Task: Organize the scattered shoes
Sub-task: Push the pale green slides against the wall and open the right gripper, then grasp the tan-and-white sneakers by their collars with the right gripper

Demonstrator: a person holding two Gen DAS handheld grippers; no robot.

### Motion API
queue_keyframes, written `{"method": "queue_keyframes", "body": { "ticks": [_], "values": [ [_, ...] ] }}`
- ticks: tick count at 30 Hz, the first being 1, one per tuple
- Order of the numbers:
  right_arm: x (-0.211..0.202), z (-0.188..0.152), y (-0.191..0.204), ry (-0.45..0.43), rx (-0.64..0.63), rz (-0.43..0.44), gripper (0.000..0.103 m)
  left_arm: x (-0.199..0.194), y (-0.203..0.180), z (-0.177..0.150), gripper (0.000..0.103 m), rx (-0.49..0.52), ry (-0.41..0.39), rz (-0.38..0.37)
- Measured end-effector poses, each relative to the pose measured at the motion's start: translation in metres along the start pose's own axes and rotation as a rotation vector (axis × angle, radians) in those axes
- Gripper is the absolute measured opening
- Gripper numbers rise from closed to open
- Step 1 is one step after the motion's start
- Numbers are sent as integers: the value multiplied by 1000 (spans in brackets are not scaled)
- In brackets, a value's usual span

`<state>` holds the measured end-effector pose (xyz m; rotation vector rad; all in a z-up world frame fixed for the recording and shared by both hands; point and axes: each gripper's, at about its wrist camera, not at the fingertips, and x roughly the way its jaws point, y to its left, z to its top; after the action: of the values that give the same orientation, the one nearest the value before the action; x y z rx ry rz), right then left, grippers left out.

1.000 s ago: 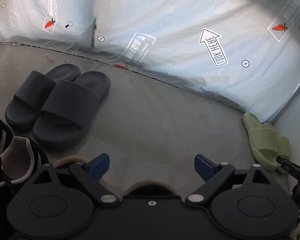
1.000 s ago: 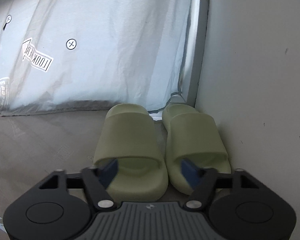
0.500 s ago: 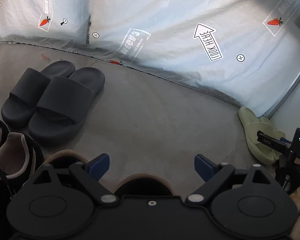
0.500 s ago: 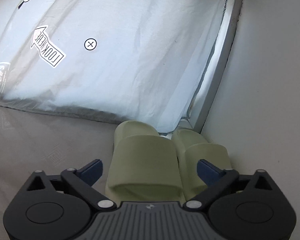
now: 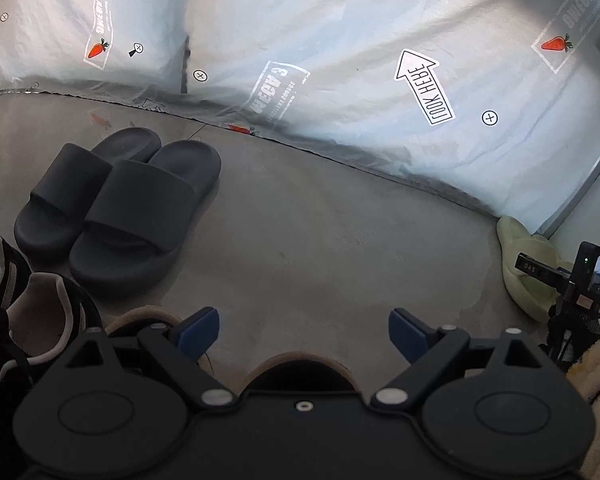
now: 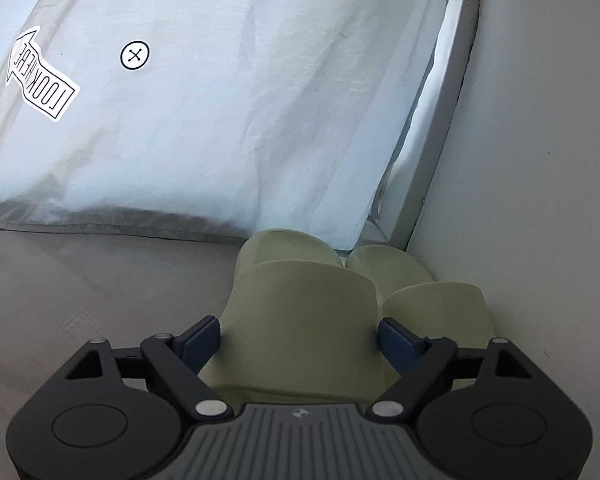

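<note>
Since a second ago my right gripper (image 6: pixel 299 334) backed off, jaws closing slightly yet spread astride the left slide, matte sage-green slides (image 6: pixel 304 304) paired at twelve o'clock in the wall corner, left gripper (image 5: pixel 304 330) spread, empty.

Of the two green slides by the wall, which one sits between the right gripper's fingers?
The left green slide, the one farther from the white wall. The right gripper straddles its strap, jaws just closing; the right green slide lies outside them.

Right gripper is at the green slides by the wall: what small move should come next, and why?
Probably draw the right gripper back and clear. Its jaws, just narrowing from their widest, straddle the near green slide, which already sits paired beside the other green slide against the wall.
</note>
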<state>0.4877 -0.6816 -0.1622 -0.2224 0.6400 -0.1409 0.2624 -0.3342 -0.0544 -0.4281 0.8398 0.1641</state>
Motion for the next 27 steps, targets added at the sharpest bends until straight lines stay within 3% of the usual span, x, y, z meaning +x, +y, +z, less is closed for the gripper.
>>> {"method": "queue_keyframes", "body": {
  "ticks": [7, 12, 20, 27],
  "values": [
    [-4, 1, -3, 41, 6, 36, 90, -2, 5, -2, 92, -17, -2, -27],
    [-38, -17, 4, 29, -94, 74, 95, -2, 10, -4, 92, -17, -7, -45],
    [-136, -72, 10, 131, 60, 180, 96, -14, 27, -11, 92, -1, -14, -89],
    [-213, -93, 34, 172, 231, 267, 96, -37, 64, -28, 92, 16, -26, -129]
  ]
}}
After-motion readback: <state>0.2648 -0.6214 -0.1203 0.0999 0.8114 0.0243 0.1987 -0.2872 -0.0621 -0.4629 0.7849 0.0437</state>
